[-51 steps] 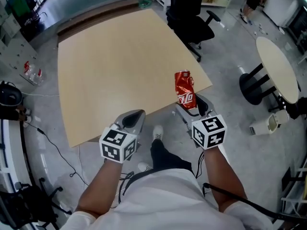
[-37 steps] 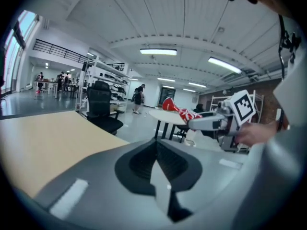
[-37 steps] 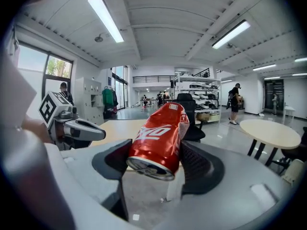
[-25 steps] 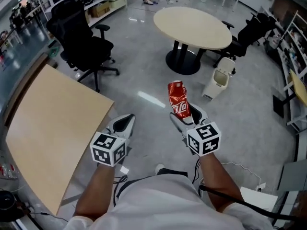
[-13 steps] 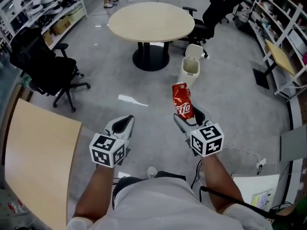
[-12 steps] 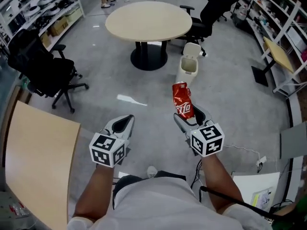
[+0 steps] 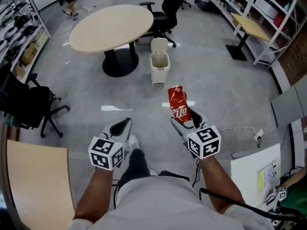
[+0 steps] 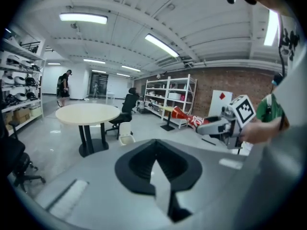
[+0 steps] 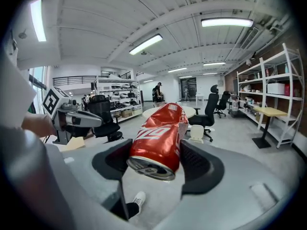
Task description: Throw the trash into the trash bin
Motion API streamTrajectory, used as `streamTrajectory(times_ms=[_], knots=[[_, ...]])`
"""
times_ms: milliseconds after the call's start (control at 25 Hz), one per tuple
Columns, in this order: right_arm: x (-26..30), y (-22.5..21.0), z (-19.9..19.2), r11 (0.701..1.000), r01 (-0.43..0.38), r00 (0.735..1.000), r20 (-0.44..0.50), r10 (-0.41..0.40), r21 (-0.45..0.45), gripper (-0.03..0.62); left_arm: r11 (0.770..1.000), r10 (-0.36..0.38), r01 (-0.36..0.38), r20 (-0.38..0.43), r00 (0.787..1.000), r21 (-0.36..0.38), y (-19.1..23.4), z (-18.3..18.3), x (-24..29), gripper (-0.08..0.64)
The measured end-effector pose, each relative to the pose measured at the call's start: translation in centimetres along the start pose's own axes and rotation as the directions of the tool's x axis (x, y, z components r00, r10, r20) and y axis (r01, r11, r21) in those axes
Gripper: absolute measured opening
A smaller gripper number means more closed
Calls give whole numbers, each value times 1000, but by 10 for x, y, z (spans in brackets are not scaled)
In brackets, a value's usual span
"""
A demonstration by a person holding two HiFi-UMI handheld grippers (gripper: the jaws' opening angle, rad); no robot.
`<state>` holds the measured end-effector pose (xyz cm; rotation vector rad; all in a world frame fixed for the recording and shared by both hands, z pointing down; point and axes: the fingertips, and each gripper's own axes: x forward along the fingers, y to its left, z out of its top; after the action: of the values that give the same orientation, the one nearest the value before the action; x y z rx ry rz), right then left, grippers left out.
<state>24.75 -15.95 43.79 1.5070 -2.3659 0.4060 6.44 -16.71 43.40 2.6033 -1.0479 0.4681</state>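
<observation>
**Dented can in the right tongs, bin ahead across open floor**

My right gripper (image 7: 184,121) has its jaws clamped on a crushed red can (image 7: 178,103); in the right gripper view the can (image 9: 160,138) sits between the two dark pads, open end towards the camera and body tilted up and away. White lettering runs along its red side, but the dents break it up and I cannot read a word from it. My left gripper (image 7: 122,127) carries nothing, and its jaws are closed together in its own view (image 8: 156,164). Each gripper's cube shows black-and-white square markers.

The trash bin (image 7: 159,63) is pale, with its lid standing up. It stands on the grey floor just beside the foot of the round table (image 7: 111,20), well ahead of the can. Bare floor lies between me and it. A black office chair (image 7: 165,8) stands behind the bin, another (image 7: 24,104) is off to my left, and a tan desk edge (image 7: 33,181) is low on my left. White shelving (image 7: 268,18) lines the right side, and a thin cable (image 7: 240,128) trails on the floor to my right.
</observation>
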Motion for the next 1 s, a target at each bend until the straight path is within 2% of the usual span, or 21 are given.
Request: streamTrajectory(times_ms=[280,640,840,1000], knots=[[-3,-44,-8,992,111,994,-24,-109,57,311,998,-67,67,-6,998,5,8,14,47,5],[29,-88,8,972,211,977,-30,-209,100,311,990,-139,139,-10,990,22,44,43,104,5],[62,-105,18,965,238,971,-56,-233,107,311,985,-172,172,-31,985,23,74,57,139,5],[93,-110,29,967,218,975,-73,-210,130,311,979,-202,203,-47,978,21,87,65,159,5]])
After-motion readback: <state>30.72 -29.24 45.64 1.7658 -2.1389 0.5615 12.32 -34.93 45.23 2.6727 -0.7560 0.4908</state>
